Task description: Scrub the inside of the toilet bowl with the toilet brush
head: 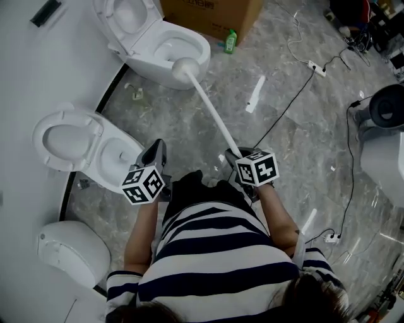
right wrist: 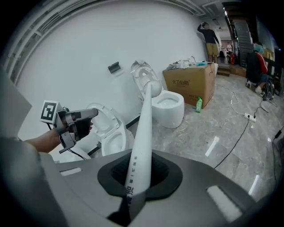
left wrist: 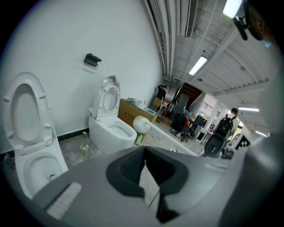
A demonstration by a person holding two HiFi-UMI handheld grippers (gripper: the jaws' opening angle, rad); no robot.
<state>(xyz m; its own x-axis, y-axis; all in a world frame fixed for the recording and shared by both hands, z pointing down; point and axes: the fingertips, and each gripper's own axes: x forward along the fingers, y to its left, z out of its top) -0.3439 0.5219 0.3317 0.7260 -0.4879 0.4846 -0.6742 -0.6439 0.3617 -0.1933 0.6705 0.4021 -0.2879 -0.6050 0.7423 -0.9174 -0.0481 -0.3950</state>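
Note:
The white toilet brush [head: 211,107] runs from my right gripper [head: 233,156] up to its round head [head: 185,66], which hangs at the front rim of the far toilet [head: 165,44], outside the bowl. In the right gripper view that gripper [right wrist: 137,177] is shut on the brush handle [right wrist: 141,133]. The far toilet's lid is raised. My left gripper [head: 156,151] is shut on nothing and hovers beside the near open toilet [head: 95,148]. In the left gripper view its jaws [left wrist: 144,155] meet at the tips, with the brush head [left wrist: 143,124] beyond, right of the far toilet [left wrist: 111,131].
A cardboard box [head: 211,16] and a green bottle [head: 230,41] stand behind the far toilet. A brush holder [head: 136,94] sits by the wall. A third, closed toilet [head: 72,249] is at lower left. Cables and a power strip [head: 317,68] cross the marble floor at right.

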